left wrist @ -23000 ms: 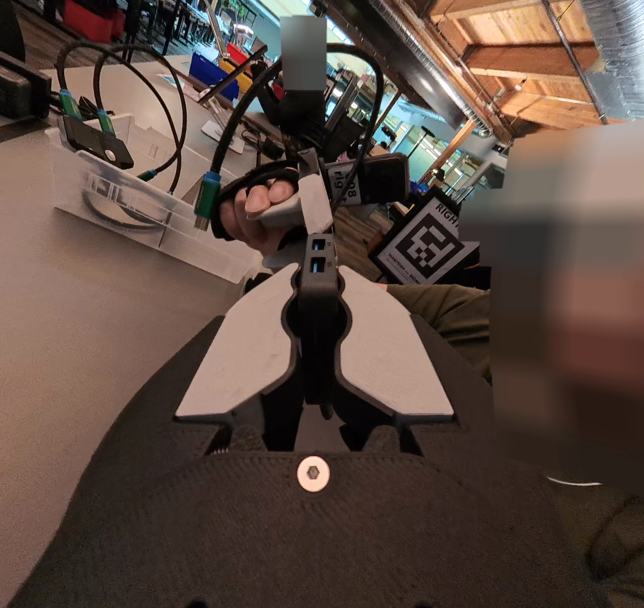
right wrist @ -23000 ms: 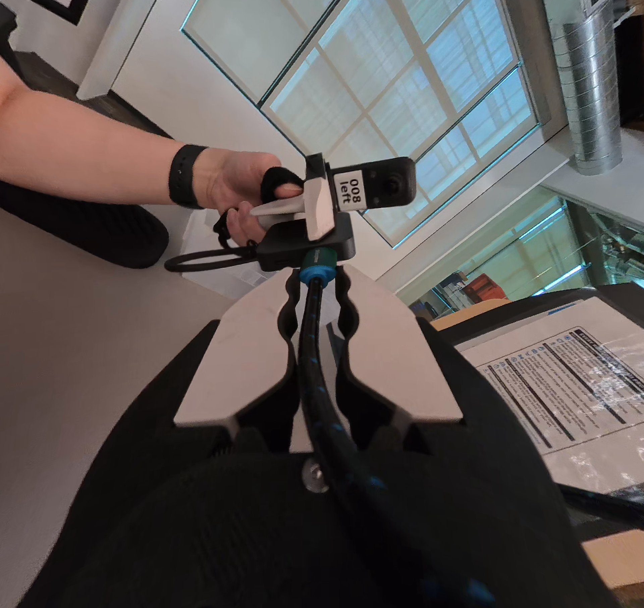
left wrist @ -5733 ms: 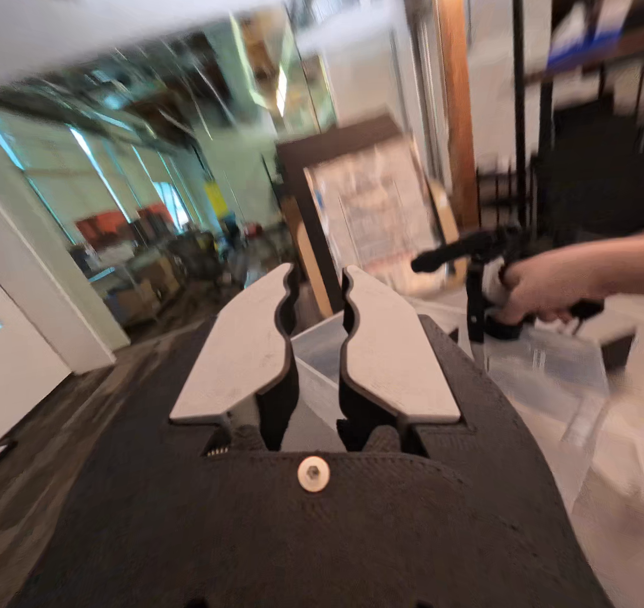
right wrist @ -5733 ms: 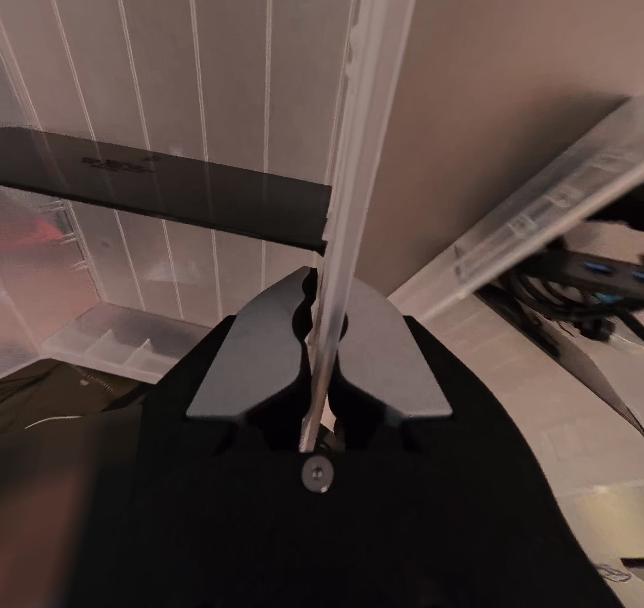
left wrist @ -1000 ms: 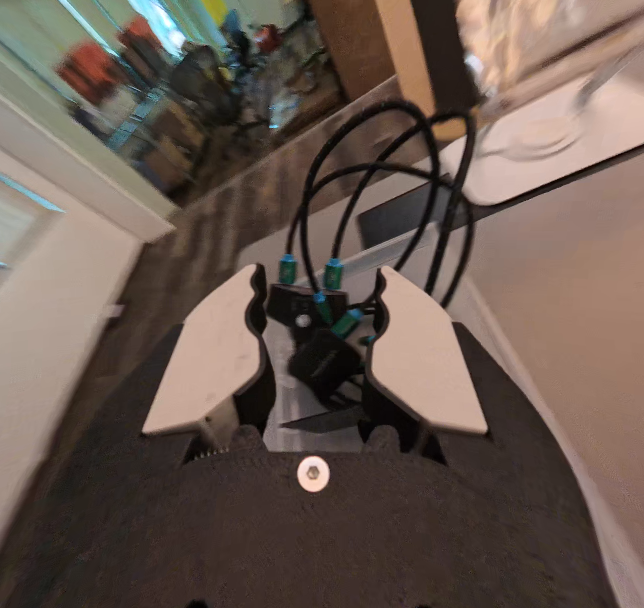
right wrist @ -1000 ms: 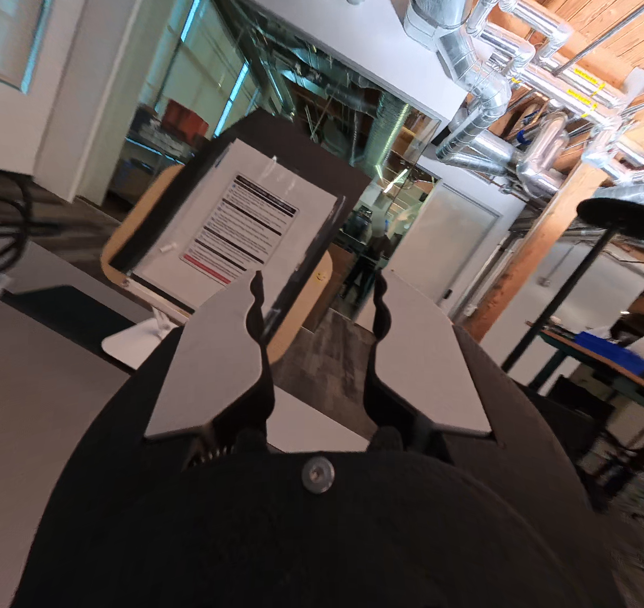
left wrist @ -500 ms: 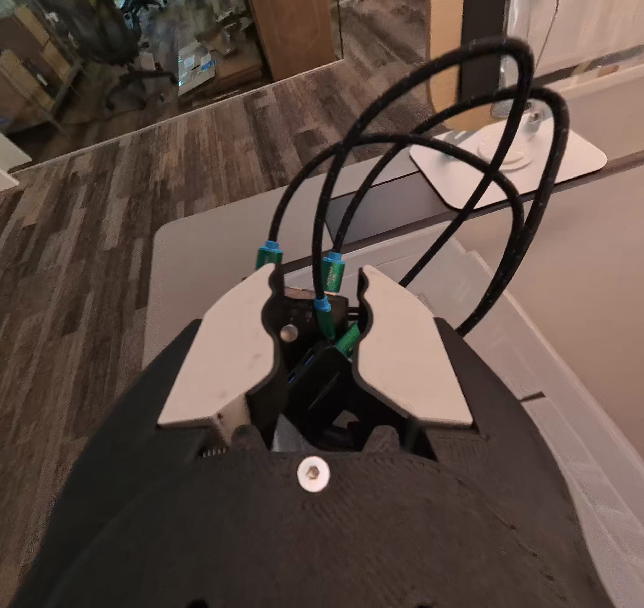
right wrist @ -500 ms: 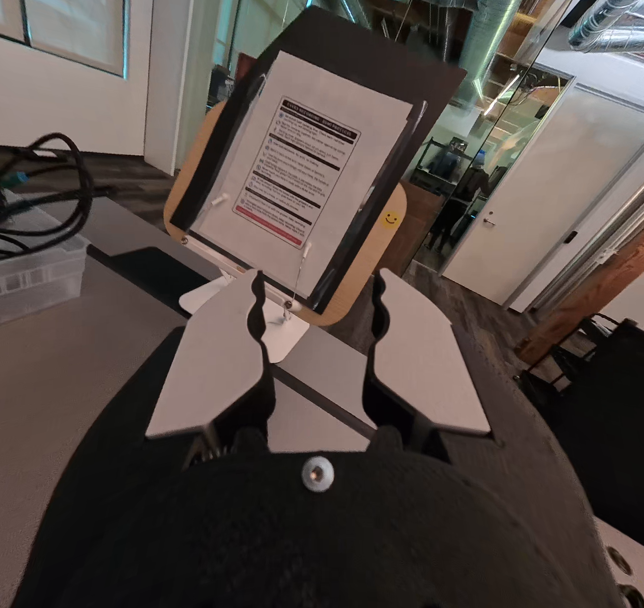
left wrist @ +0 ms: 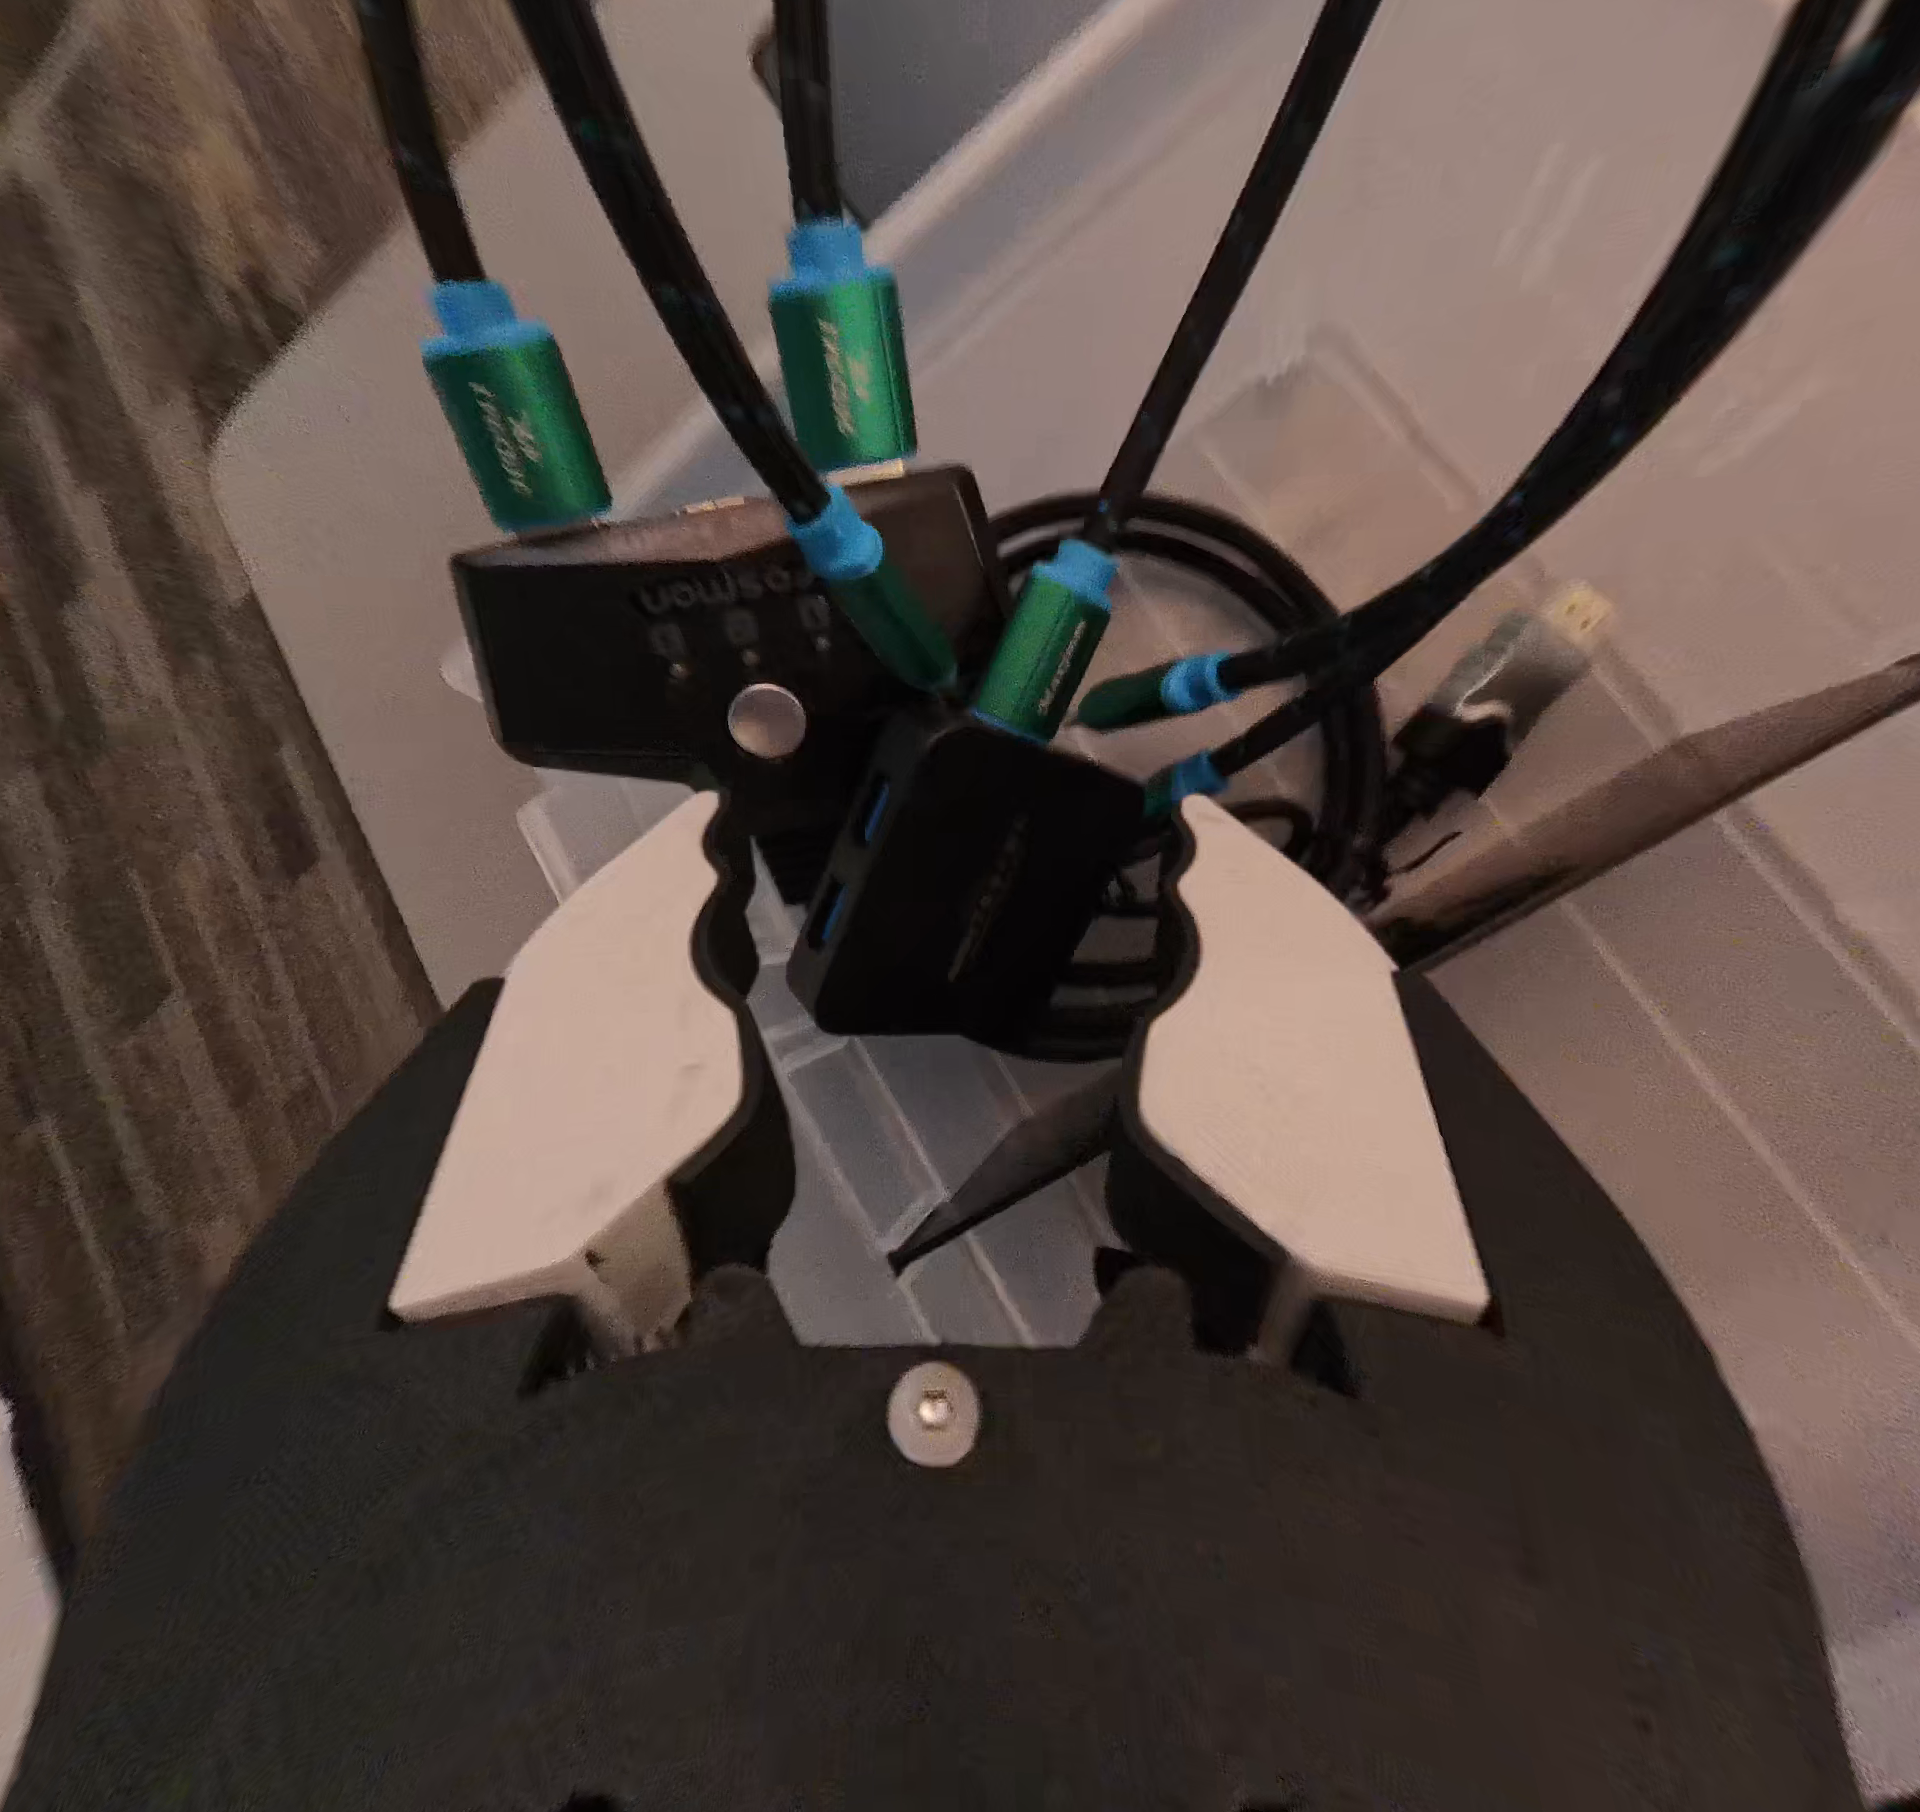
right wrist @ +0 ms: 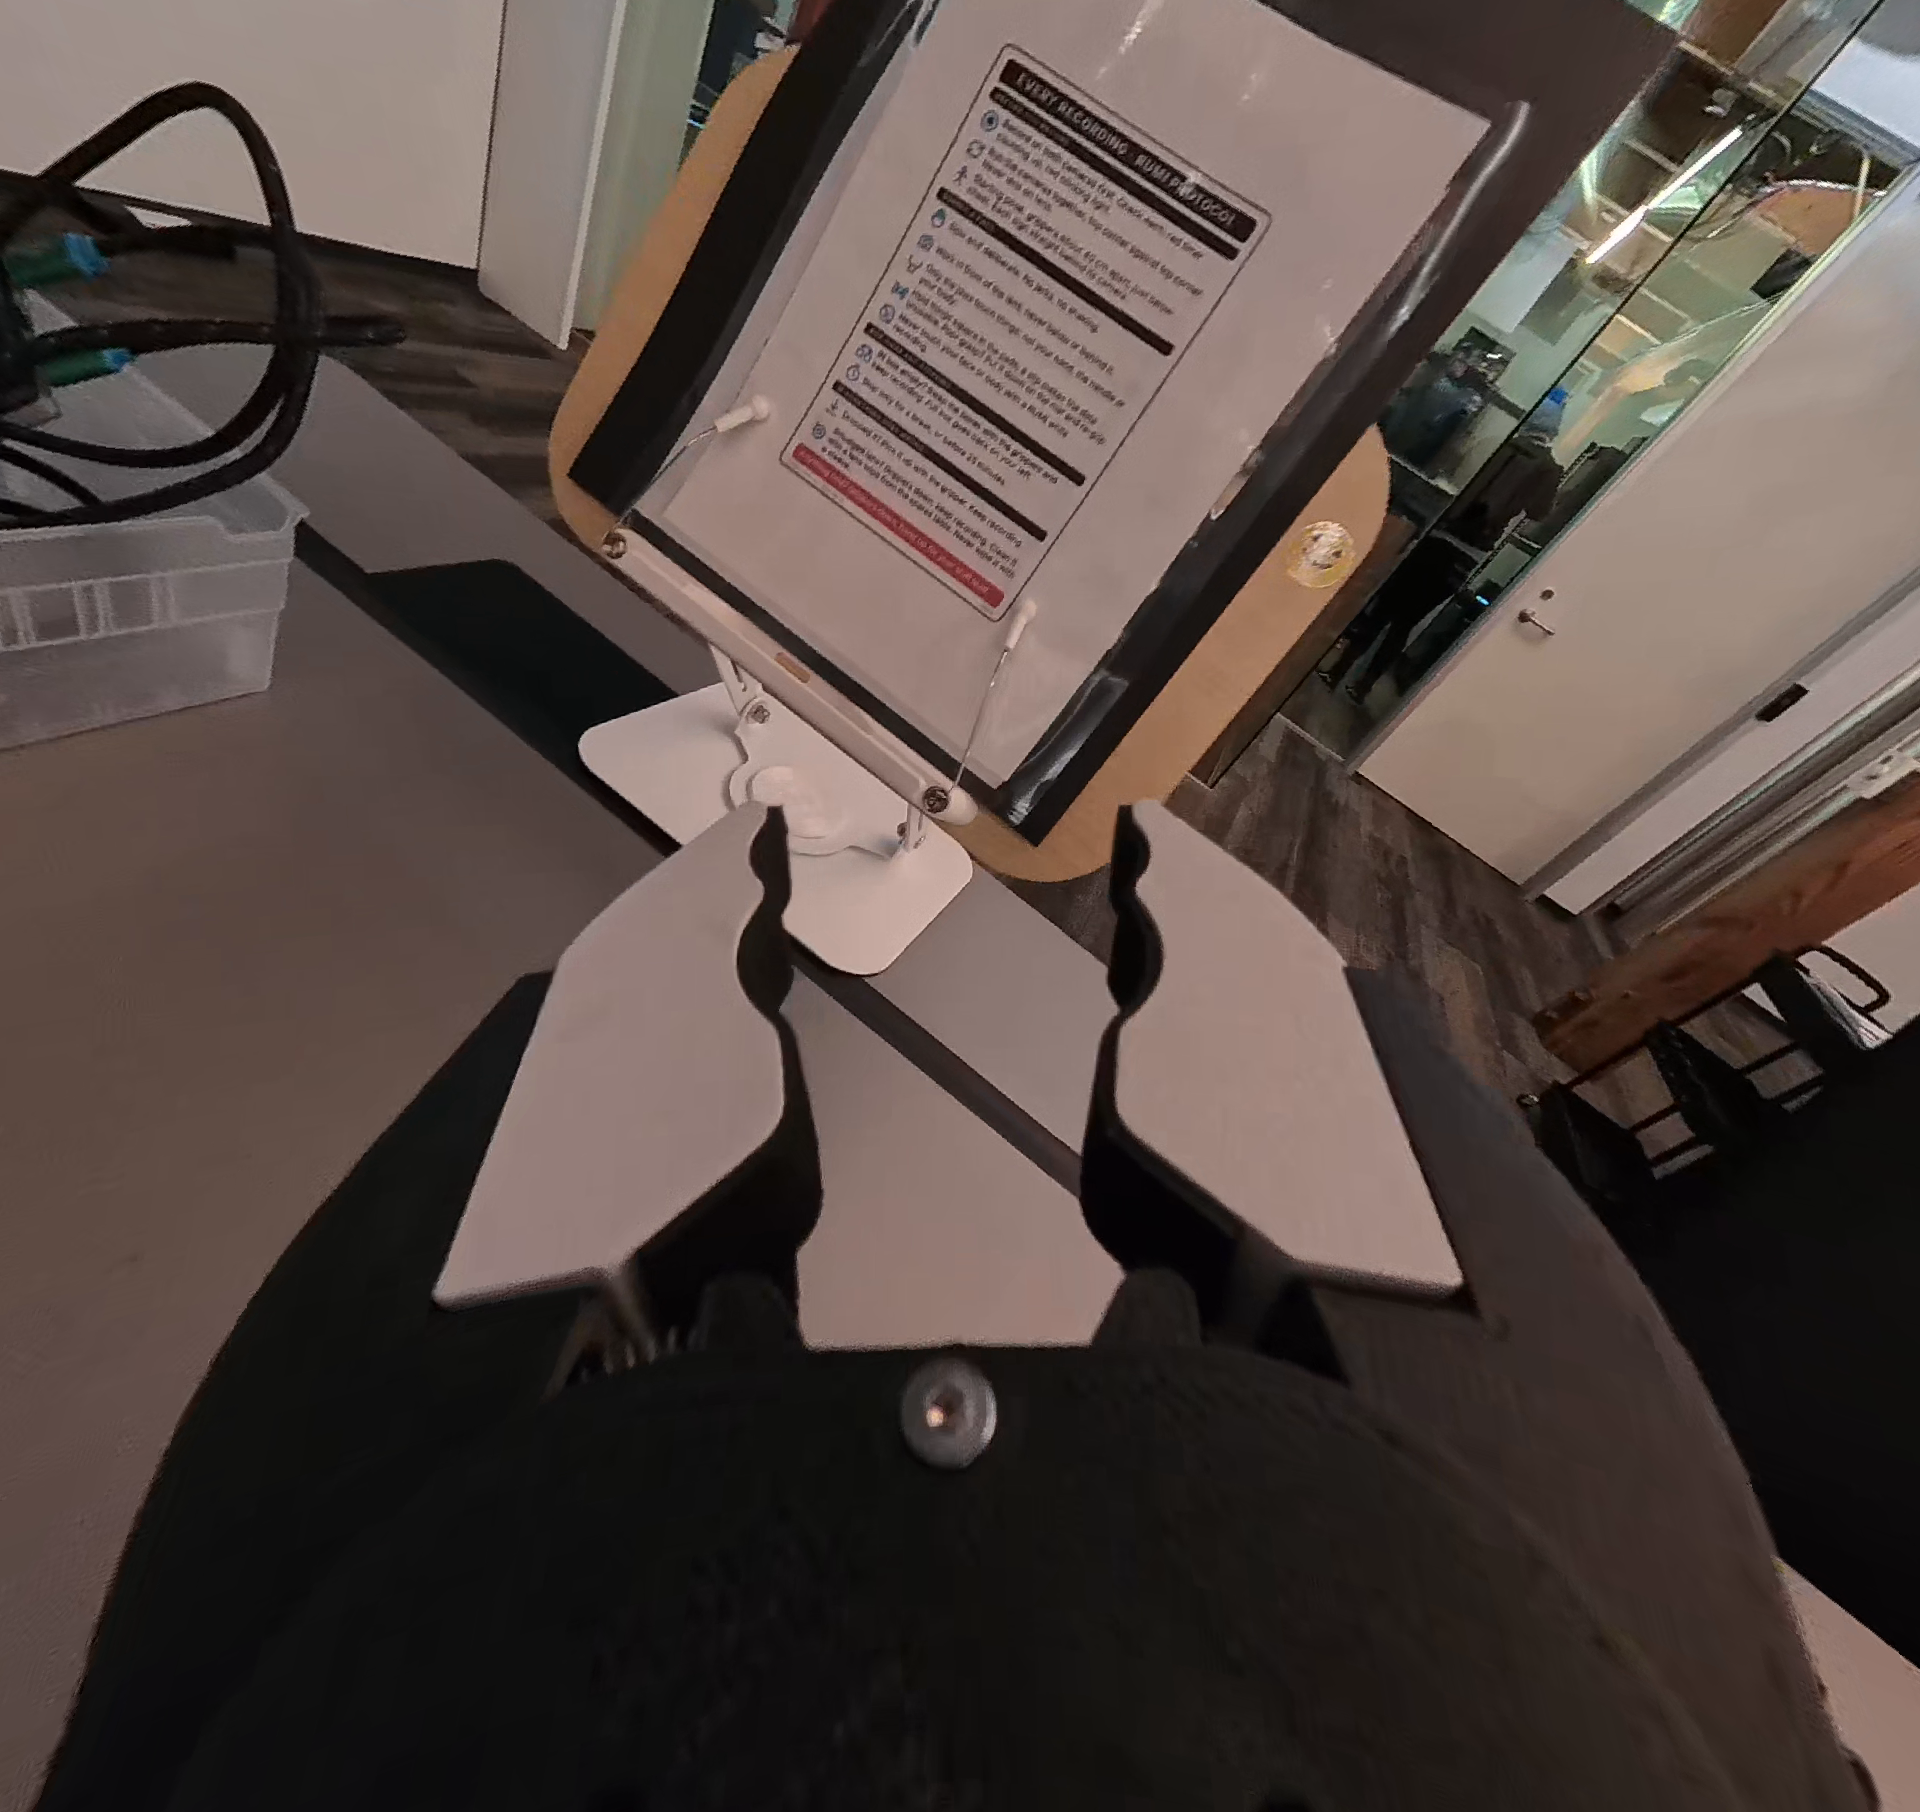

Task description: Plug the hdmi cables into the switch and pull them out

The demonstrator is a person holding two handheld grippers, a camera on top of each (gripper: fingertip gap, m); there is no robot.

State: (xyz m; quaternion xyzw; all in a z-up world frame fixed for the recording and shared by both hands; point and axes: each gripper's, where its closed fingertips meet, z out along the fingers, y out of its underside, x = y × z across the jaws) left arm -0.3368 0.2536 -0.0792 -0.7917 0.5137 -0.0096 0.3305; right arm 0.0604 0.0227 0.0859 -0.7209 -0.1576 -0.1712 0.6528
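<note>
In the left wrist view my left gripper (left wrist: 951, 812) is open, low over a clear plastic bin (left wrist: 1558, 983). Its fingertips flank a small black switch (left wrist: 977, 900) without closing on it. Two green-plugged HDMI cables (left wrist: 1039, 640) run into that switch's far end. Behind it lies a second black switch (left wrist: 644, 650) with a silver button and two green plugs (left wrist: 514, 432) in its far edge. My right gripper (right wrist: 945, 827) is open and empty above the grey table (right wrist: 260, 931). The bin (right wrist: 135, 599) and black cable loops (right wrist: 239, 235) show at its far left.
A document stand (right wrist: 1039, 360) with a white base (right wrist: 831, 869) stands on the table straight ahead of the right gripper. More black cable coils and a loose plug (left wrist: 1527, 650) lie in the bin's right part. Wood-pattern floor lies beyond the table's left edge (left wrist: 156, 723).
My left gripper has dropped closer into the bin and its jaws have spread wider around the small black switch. My right gripper has drifted nearer the document stand, still open and empty.
</note>
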